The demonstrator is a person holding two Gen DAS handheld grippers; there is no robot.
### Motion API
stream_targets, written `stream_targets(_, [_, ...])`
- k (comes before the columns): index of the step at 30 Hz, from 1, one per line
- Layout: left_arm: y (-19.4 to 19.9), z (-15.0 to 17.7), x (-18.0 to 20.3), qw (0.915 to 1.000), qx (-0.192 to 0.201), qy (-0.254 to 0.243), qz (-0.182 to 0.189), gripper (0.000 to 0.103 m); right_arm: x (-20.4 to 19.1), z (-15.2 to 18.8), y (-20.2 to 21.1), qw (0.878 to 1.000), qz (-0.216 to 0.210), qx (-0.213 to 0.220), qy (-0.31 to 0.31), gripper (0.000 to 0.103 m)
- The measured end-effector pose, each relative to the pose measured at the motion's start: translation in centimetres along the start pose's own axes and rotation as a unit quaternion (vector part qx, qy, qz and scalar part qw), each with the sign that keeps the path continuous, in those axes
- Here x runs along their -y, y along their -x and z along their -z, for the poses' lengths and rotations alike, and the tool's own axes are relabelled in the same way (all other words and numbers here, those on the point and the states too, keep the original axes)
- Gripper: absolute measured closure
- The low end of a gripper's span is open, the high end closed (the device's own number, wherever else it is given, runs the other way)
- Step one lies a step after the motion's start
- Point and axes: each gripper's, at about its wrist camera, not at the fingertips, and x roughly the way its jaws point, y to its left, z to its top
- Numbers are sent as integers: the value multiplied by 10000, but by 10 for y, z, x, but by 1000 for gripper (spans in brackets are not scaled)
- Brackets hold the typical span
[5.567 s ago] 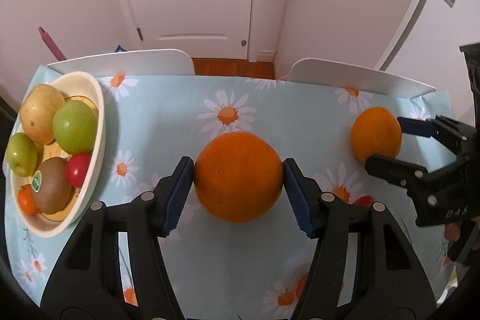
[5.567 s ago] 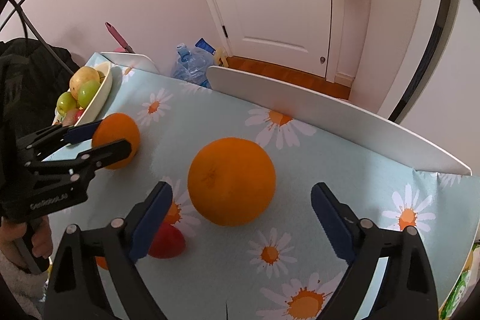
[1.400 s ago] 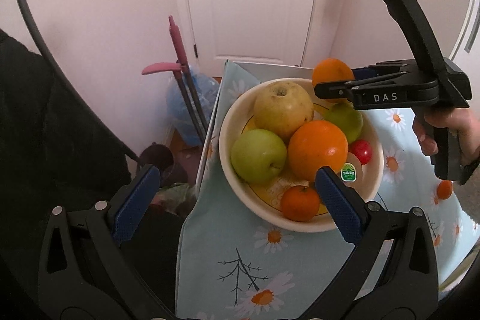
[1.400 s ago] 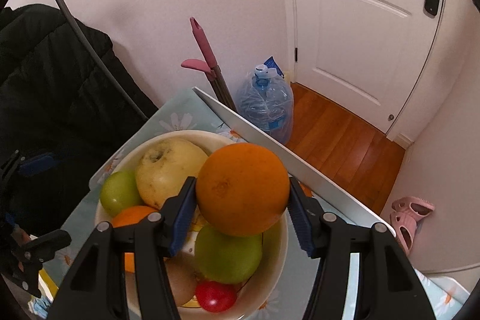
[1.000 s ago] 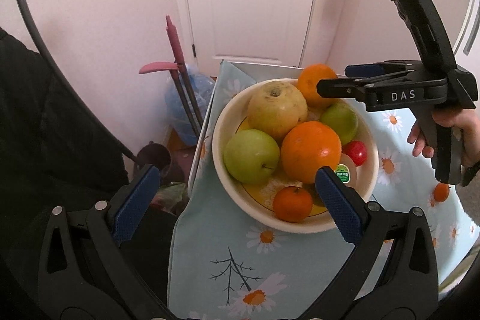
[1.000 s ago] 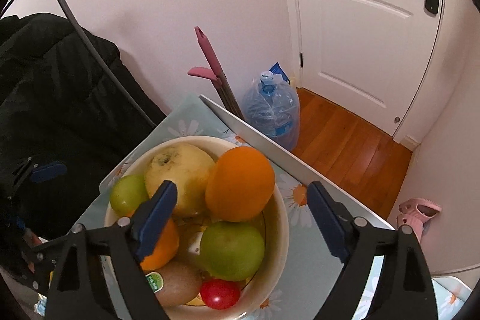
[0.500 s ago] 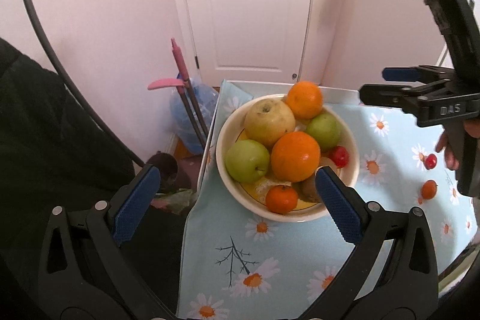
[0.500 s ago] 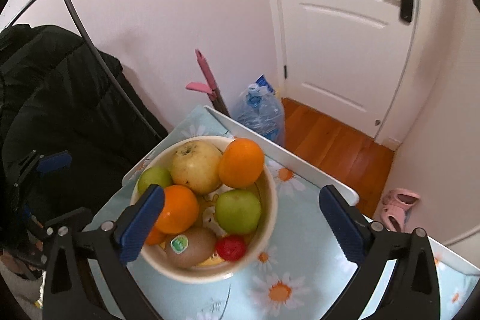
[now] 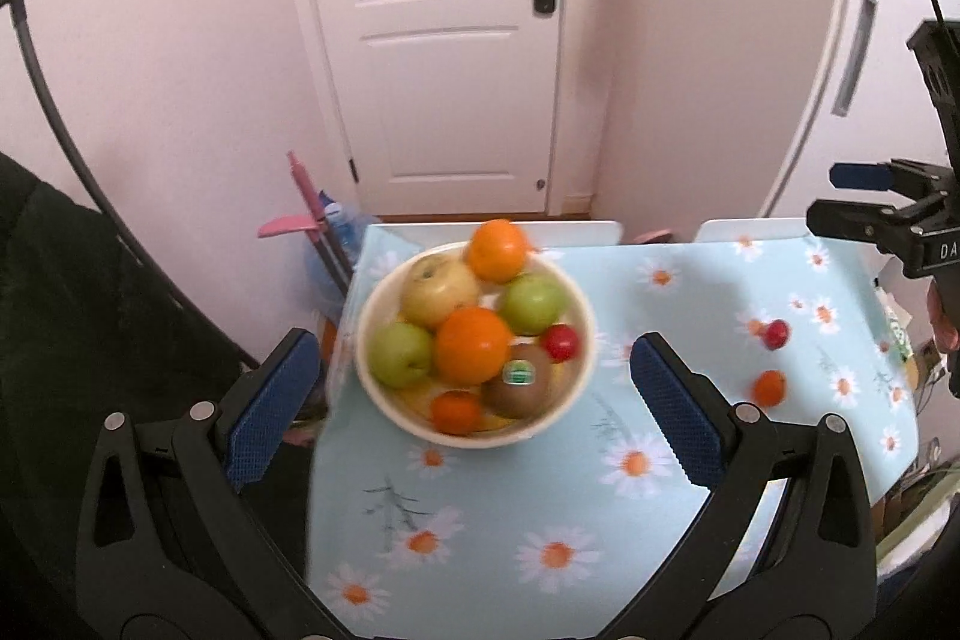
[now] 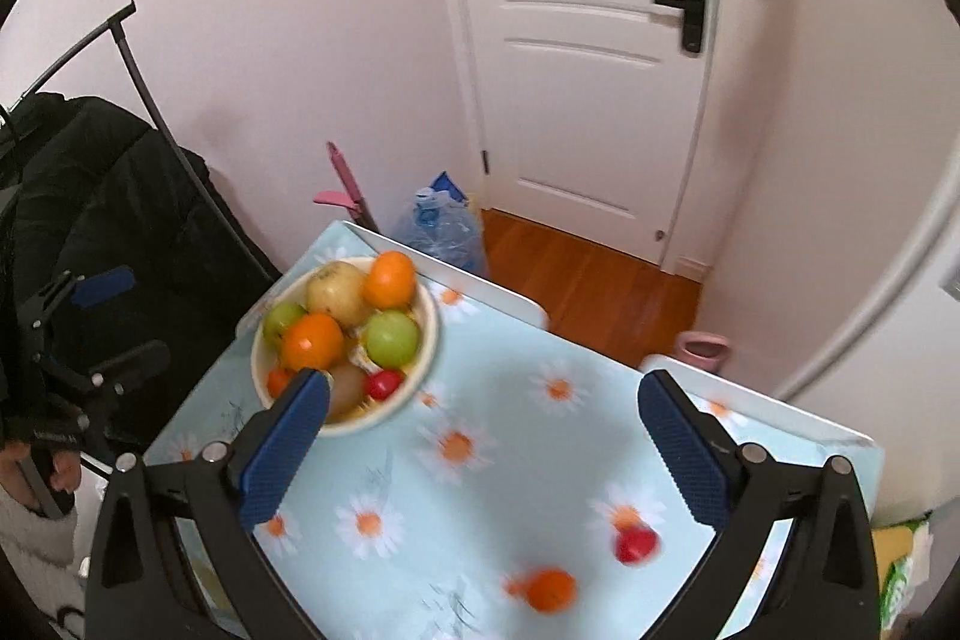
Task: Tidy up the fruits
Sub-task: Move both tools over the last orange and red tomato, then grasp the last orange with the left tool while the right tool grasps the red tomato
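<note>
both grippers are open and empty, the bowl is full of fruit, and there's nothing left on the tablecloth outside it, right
Not quite. Two small fruits still lie on the tablecloth outside the bowl: a red one and an orange one, plain in the right wrist view. The left gripper and right gripper are indeed open and empty, and the bowl is full.

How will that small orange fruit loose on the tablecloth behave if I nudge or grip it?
The small orange fruit looks round, so a nudge would probably roll it on the flat tablecloth, maybe toward the near edge. It looks soft-skinned, likely light; close gently. The small red fruit lies near it, apart.
</note>
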Motion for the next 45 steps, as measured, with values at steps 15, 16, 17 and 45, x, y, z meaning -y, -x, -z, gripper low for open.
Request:
stream_targets(15, [-7,25,109,9987,-205,-251,396,0,90,81,51,9983,533,-222,118,0])
stream_targets(16, [-10,27,116,9984,-236,-301,404,0,93,84,49,9983,503,-255,127,0])
stream_targets(17, [-14,31,124,9982,-270,-361,394,0,98,89,44,9984,463,-300,134,0])
stream_targets(45, [-129,98,256,9821,-944,-1395,838,40,159,166,-58,9948,-542,-781,356,5])
